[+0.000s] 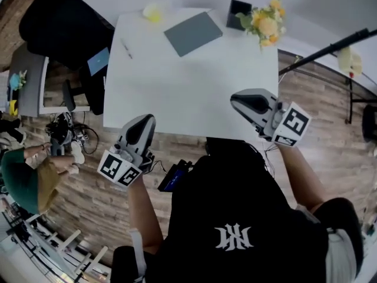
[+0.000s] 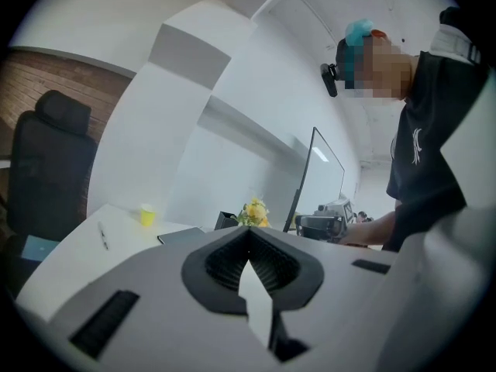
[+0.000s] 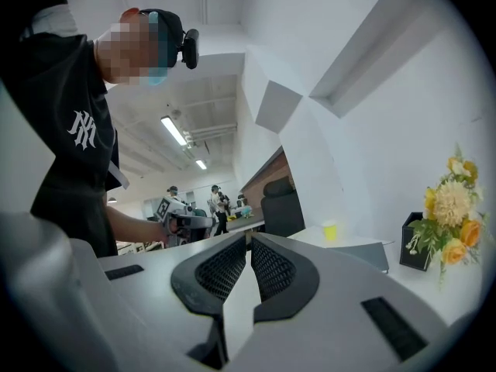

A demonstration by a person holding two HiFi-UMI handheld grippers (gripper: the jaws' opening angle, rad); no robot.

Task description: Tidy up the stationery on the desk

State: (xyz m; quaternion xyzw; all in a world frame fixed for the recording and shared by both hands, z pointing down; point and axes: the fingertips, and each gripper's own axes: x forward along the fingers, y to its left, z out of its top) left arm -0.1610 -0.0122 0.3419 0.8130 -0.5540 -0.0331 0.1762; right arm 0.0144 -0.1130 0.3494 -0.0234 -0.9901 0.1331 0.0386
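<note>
Your left gripper (image 1: 143,122) and right gripper (image 1: 237,101) are closed, holding nothing. The pen (image 1: 126,48) lies at eleven o'clock on the desk (image 1: 188,93).

I see a white table (image 1: 177,93) at mid-frame, on a floor (image 1: 318,99) of brown wood planks. At upper centre lies a slate-grey notebook (image 1: 193,33), with a yellow cup (image 1: 152,12) and a dark pen (image 1: 126,49) to its left and a black holder (image 1: 238,10) to its right. The flowers (image 1: 266,23) at upper right are yellow and orange with green leaves. My left tool (image 1: 143,122) and right tool (image 1: 237,99) are pale grey with black inner faces. Each one's cube (image 1: 119,168) shows black square markers on white. The chair (image 1: 59,28) at upper left is black.
</note>
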